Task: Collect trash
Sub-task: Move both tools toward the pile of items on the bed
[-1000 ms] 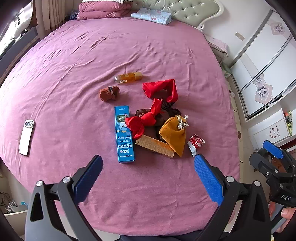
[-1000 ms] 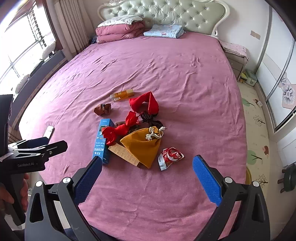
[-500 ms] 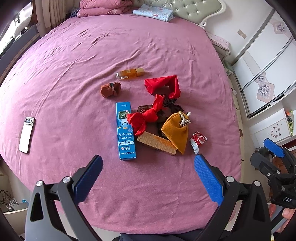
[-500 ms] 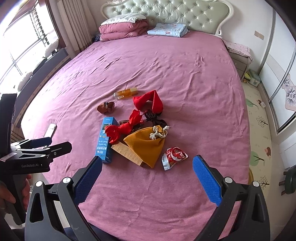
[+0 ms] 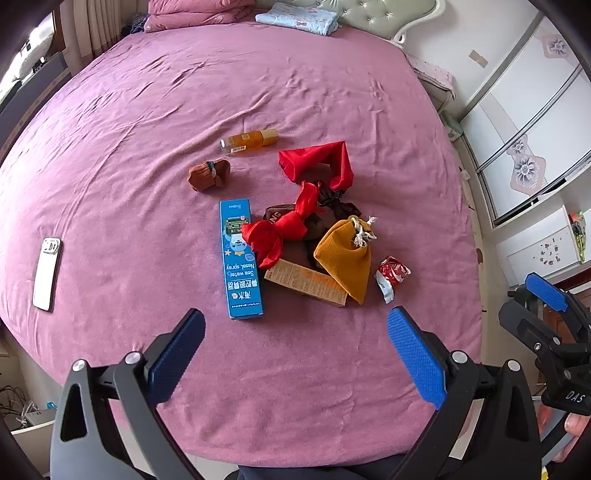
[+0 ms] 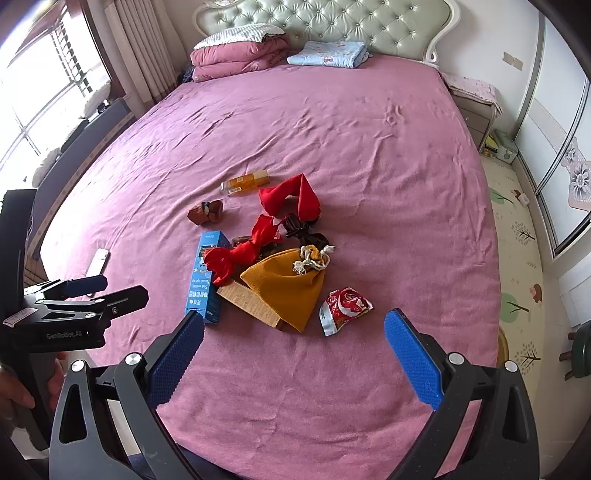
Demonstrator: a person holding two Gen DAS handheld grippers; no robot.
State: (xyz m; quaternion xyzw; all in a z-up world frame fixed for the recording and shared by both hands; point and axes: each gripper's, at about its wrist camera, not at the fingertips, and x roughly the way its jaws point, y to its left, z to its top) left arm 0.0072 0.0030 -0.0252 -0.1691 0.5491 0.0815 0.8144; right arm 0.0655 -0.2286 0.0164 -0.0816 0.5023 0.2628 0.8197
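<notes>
On the pink bedspread (image 5: 147, 155), near the foot of the bed, a cluster of small items lies loose. Left gripper (image 5: 295, 354) hangs above the bed edge, jaws spread wide, nothing between the blue pads (image 5: 413, 354). Right gripper (image 6: 293, 354) hangs likewise over the near edge, jaws spread wide and empty. Neither touches any item. Candidate trash: a crumpled red-and-white snack wrapper (image 6: 345, 304) lies flat on the spread, just right of a mustard drawstring pouch (image 6: 286, 286) and apart from it; from the left wrist view the same wrapper (image 5: 391, 273) sits at the right end of the cluster. A blue nasal spray box (image 5: 240, 258), printed "Sea water Nasal spray", lies lengthwise at the cluster's left. A tan cardboard box (image 5: 306, 282) lies partly under the pouch. A red cloth (image 5: 288, 225) is twisted across a dark brown pouch (image 5: 321, 221), with a second red cloth piece (image 5: 317, 158) folded behind. An amber bottle (image 5: 249, 142) lies on its side beyond, and a small brown bundle (image 5: 208, 175) rests near it. A white phone (image 5: 46, 273) lies face down, well apart to the left. Folded pink bedding (image 6: 240, 55) and a light blue folded cloth (image 6: 327, 53) rest against the tufted headboard (image 6: 332, 26). A hand (image 6: 22, 384) grips the left tool's handle.
</notes>
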